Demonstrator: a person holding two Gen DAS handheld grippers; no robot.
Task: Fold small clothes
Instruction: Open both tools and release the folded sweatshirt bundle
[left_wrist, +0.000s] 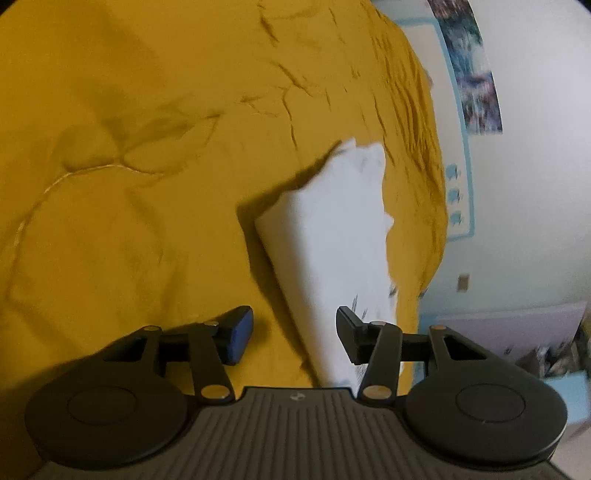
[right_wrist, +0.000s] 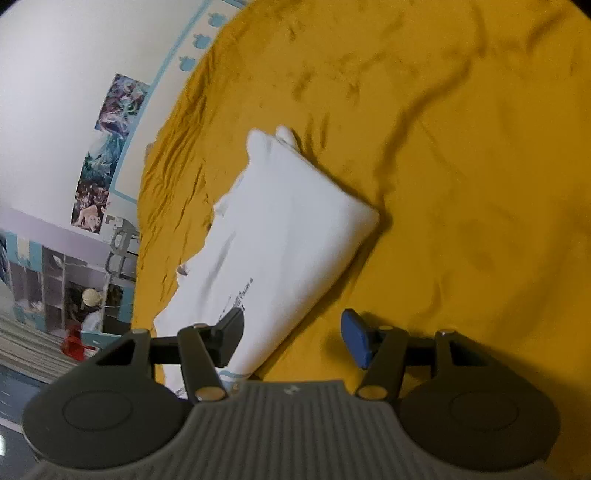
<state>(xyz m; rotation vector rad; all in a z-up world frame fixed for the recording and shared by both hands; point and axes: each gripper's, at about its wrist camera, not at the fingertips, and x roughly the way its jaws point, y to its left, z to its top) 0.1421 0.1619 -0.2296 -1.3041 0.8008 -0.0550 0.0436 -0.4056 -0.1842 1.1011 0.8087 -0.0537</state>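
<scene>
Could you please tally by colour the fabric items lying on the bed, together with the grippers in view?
White folded garment: 1
Mustard-yellow bedspread: 1
Black grippers: 2, namely left gripper and right gripper, both open
Total: 4

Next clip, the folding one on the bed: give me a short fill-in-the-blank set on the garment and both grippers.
1. The folded garment is ____ in colour.
2. It lies on a ____ bedsheet.
3. The left gripper has its jaws ____, holding nothing.
4. The right gripper has its jaws ____ too, above the garment's near end.

Missing words: white; yellow; open; open
</scene>
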